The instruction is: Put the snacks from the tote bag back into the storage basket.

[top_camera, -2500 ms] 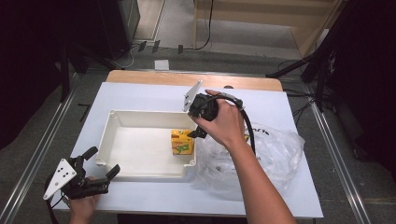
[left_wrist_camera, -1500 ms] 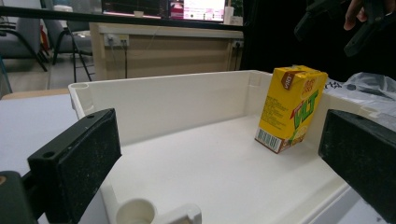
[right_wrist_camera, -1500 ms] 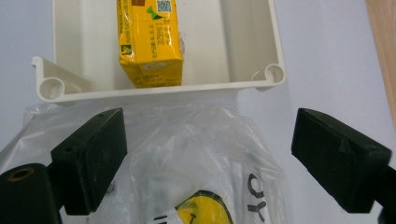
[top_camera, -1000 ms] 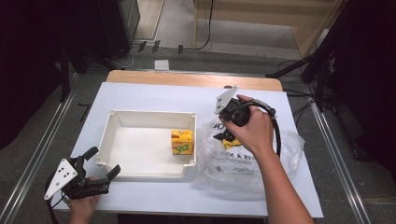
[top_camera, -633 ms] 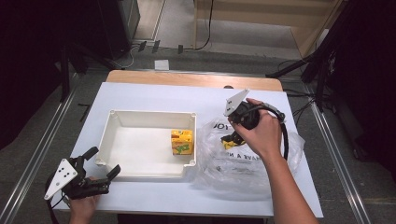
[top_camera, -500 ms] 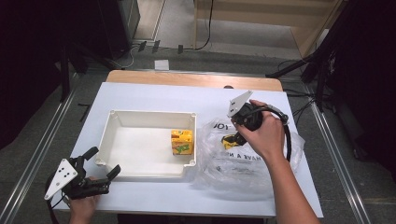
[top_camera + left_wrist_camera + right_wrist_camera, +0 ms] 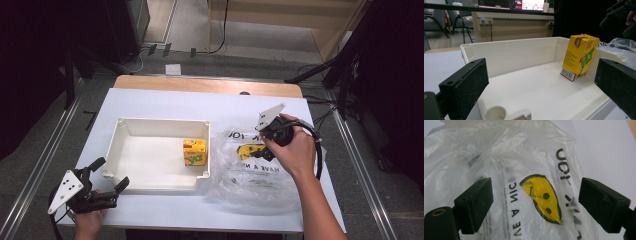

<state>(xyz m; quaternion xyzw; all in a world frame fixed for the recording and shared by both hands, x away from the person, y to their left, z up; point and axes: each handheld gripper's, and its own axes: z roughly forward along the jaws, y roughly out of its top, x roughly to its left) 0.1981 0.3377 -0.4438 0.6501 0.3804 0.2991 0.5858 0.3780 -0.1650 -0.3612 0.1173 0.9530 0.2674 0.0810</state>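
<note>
High view, change: the right tongs [image 7: 261, 150] are now hovering over the clear plastic bag [image 7: 250, 172], having left the white tray [image 7: 131, 127] where the yellow drink carton [image 7: 195, 152] is standing upright.
High view, meaning: judged from this, one carton is delivered and the right hand is going back to the bag for another item.
High view, right hand pose: the forearm is reaching in from below, wrist bent, tongs tipping down onto the bag's printed face.
High view, left tongs [image 7: 111, 175]: resting spread and empty on the surface, just beside the tray's near left corner.
Left gripper view: the black pads [image 7: 466, 86] are standing wide apart, holding nothing; the carton [image 7: 580, 57] is sitting ahead of them and to the right, against the tray's far wall.
Right gripper view: the tongs [image 7: 535, 207] are spread wide with nothing pinched; the bag's smiley print [image 7: 544, 198] is lying between and beyond the pads, not touching them.
</note>
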